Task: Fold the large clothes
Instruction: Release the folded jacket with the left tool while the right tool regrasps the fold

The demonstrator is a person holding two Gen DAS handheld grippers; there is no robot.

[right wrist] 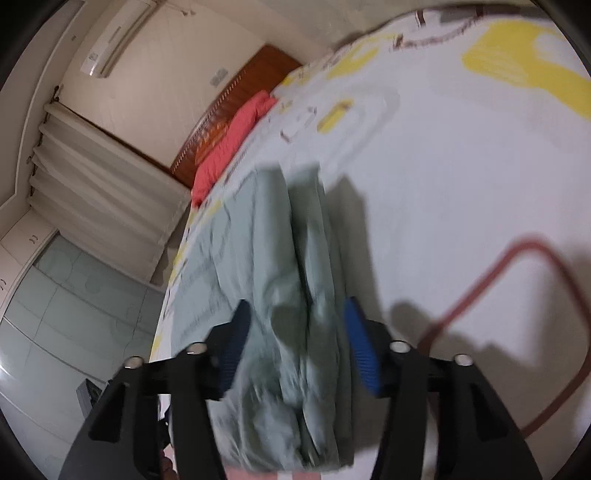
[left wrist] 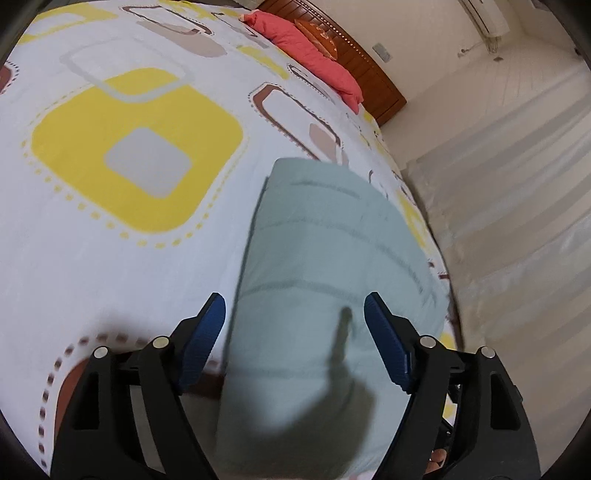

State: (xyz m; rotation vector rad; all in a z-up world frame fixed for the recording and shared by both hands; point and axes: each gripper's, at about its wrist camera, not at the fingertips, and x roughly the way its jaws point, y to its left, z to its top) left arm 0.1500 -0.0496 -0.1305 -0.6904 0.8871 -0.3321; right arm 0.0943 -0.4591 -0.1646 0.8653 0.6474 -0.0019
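A pale green garment lies as a long folded strip on the patterned bedspread, near the bed's right edge. My left gripper is open above its near end, blue pads on either side of the strip, not gripping. In the right wrist view the same garment looks bunched in folds. My right gripper is open, its blue pads straddling the cloth. The picture is blurred, so contact is unclear.
A coral pillow and a wooden headboard are at the far end of the bed. White curtains hang right of the bed edge. An air conditioner and a cabinet show in the right wrist view.
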